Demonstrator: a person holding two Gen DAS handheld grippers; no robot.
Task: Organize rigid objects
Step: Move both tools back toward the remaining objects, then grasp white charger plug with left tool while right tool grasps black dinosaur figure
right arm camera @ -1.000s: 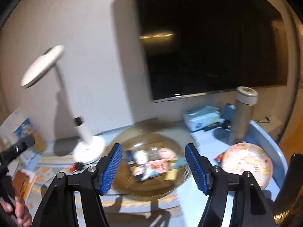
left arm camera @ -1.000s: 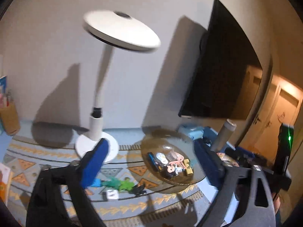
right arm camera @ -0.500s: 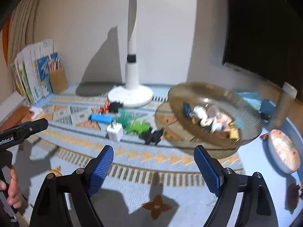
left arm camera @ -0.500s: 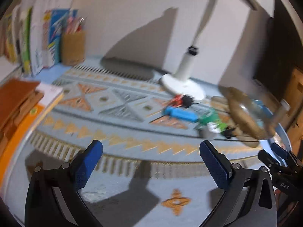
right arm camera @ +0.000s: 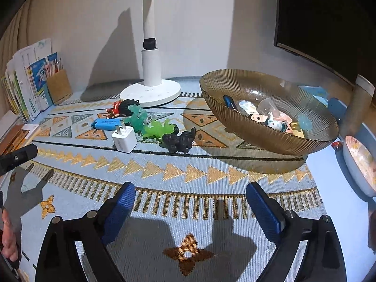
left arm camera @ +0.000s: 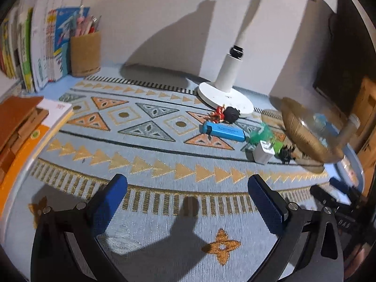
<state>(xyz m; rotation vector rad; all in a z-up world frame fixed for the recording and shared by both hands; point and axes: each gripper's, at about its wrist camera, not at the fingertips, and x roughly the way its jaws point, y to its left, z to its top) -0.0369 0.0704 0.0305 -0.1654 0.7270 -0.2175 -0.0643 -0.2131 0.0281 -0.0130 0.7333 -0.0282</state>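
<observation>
White cube charger [right arm camera: 124, 138] prongs up, beside blue lighter [right arm camera: 107, 124], left gripper [left arm camera: 188, 202] and right gripper [right arm camera: 190, 206] spread empty

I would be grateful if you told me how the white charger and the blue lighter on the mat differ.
The white charger is a squat cube with two metal prongs pointing up; the blue lighter is a long slim bar lying flat. The charger sits nearer the grippers, the lighter behind it toward the lamp base. Both lie loose on the patterned mat, outside the glass bowl, untouched.
</observation>
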